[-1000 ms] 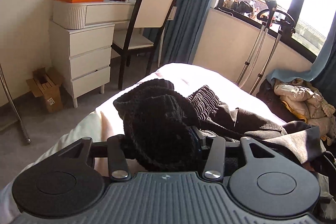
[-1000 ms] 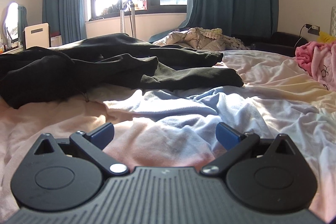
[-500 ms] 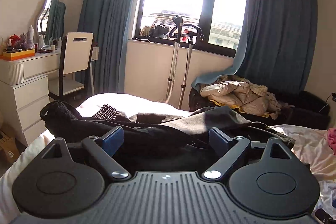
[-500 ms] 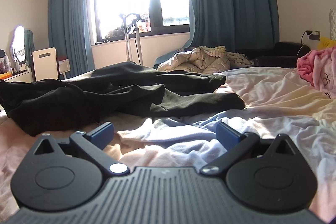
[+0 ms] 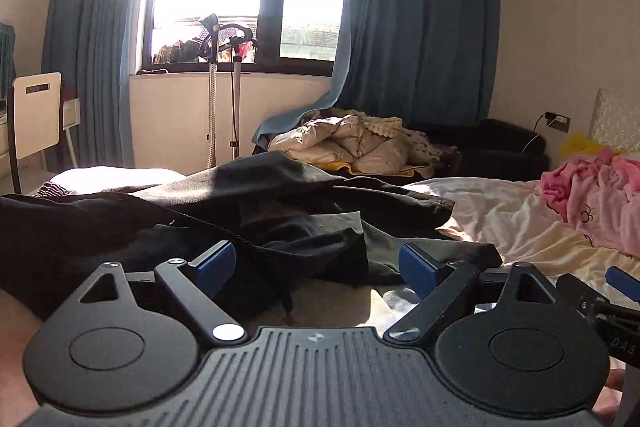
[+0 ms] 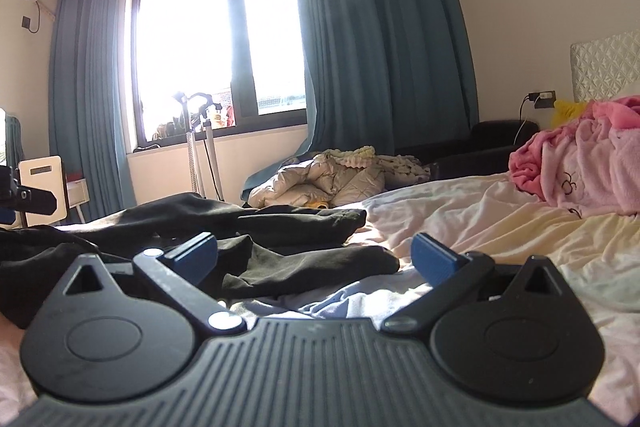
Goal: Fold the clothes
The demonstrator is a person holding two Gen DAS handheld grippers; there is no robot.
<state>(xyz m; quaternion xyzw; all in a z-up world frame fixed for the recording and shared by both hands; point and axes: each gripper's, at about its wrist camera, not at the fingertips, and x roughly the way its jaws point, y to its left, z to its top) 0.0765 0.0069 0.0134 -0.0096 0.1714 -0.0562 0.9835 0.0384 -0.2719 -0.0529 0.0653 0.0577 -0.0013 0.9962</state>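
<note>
The left claw [image 5: 316, 265] stood spread wide with nothing between its blue pads, low over the bed [image 5: 500, 219] and just short of the near edge of the black garment [image 5: 248, 227]. The right claw [image 6: 314, 253] was likewise spread and empty, hovering beside the same dark cloth where one limb of it trailed toward the middle of the bed. The garment lay crumpled across the bed's left side, bunched in ridges with layers overlapping at odd angles and no clean fold line anywhere to be seen; what kind of garment it was could not be told from these views. By that showing the folding had hardly begun: the cloth looked in need of spreading flat before any edge could be brought over. A pink fleece bundle [image 6: 584, 163] sat heaped toward the head of the bed, also unfolded, and a pale quilted jacket [image 5: 352, 147] lay piled beyond the far edge.
</note>
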